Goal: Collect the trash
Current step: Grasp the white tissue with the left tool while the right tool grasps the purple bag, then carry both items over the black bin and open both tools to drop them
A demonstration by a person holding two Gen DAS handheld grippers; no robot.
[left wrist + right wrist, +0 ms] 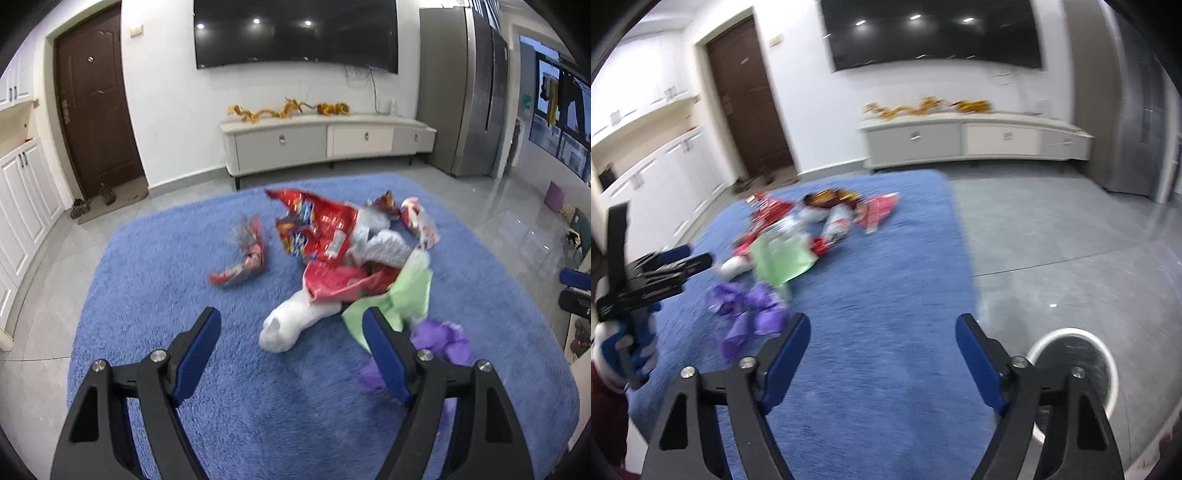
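**Trash pile on blue rug, both grippers spread and empty**

Left wrist view: the left gripper (291,321) hangs over a blue shaggy rug (147,295), jaws spread wide, nothing pinched between them. The trash sits in a loose heap on the rug ahead of the fingers. A white crumpled piece (288,325) lies between the two fingertips in the frame but clear of both pads. A light green paper (410,291) lies just behind the right-hand finger, and a crumpled purple paper (443,339) shows beside that finger, partly hidden by it. Further off: a large red snack bag (317,229), a silvery wrapper (380,243) touching it, and a small red wrapper (247,254) apart on the left of the heap. Behind the rug stand a low white cabinet (325,142), a wall TV (295,33) and a brown door (96,107).

Right wrist view (blurred): the right gripper (882,323) is also spread, only bare rug (886,258) between its fingers. The heap lies up and left: purple paper (750,306) nearest, just beside the left-hand finger, then green paper (783,258), then red wrappers (768,214). The left gripper (690,260) enters from the left edge, held in a gloved hand (624,350), pointing at the heap. A round white bin (1071,365) stands on the grey floor (1071,240) at lower right, partly behind the right-hand finger.
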